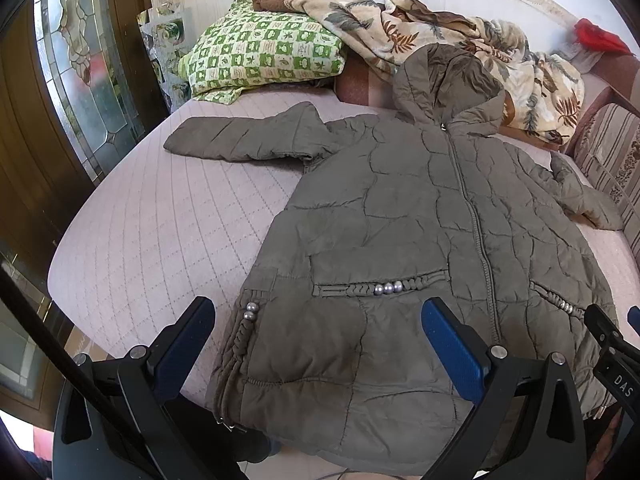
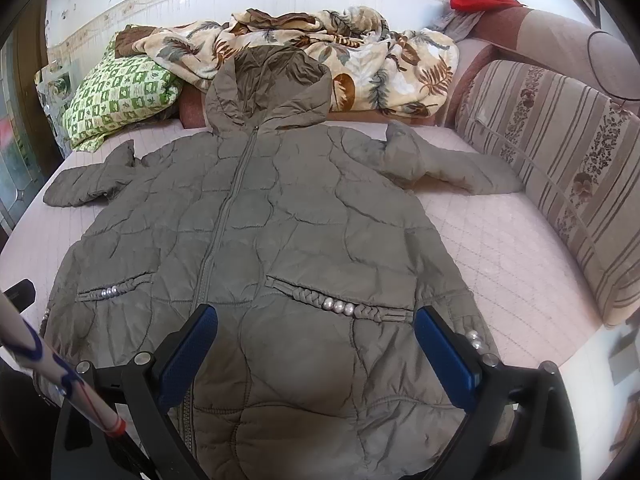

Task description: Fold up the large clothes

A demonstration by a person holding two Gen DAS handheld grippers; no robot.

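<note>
— Where was the coat?

— The grey-green padded coat (image 2: 280, 248) lay flat on the bed (image 1: 160, 224), front up and zipped, hood (image 2: 272, 88) toward the wall. One sleeve (image 1: 240, 136) stretched out to the left near the green checked pillow (image 1: 264, 52); the other sleeve (image 2: 452, 164) reached toward the striped cushion (image 2: 560, 152). A leaf-patterned blanket (image 2: 360, 60) sat bunched behind the hood.

— And the claws?

— The left claw (image 1: 320, 340) was spread wide above the hem's left part, gripping nothing. The right claw (image 2: 316, 344) was spread wide too, over the lower right front by the beaded pocket (image 2: 340, 304), also empty
</note>
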